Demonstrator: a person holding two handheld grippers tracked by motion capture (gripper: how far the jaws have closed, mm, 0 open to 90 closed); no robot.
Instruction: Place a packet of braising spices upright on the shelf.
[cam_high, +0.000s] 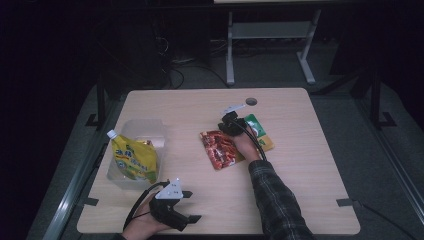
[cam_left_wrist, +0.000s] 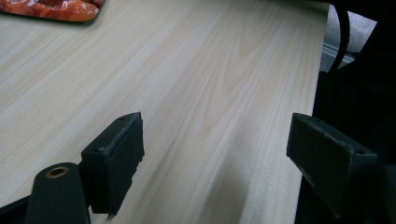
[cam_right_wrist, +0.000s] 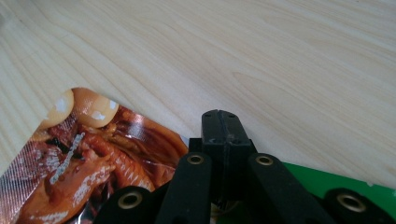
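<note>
A red snack packet (cam_high: 220, 150) lies flat near the middle of the wooden table (cam_high: 300, 165), and a green packet (cam_high: 261, 132) lies just to its right. My right gripper (cam_high: 226, 122) is low over the far ends of both packets. In the right gripper view its jaws are pressed together (cam_right_wrist: 220, 127), with the red packet (cam_right_wrist: 93, 158) at their left and the green packet (cam_right_wrist: 327, 183) at their right; nothing shows between them. My left gripper (cam_high: 194, 206) rests near the front edge with its jaws wide apart (cam_left_wrist: 222, 158) over bare wood. A corner of the red packet (cam_left_wrist: 56, 7) shows far off.
A clear plastic tub (cam_high: 150, 125) stands at the table's left with a yellow spouted pouch (cam_high: 132, 160) leaning in it. A round cable hole (cam_high: 251, 101) sits near the far edge. The table's edge (cam_left_wrist: 322, 51) runs close by the left gripper's right jaw.
</note>
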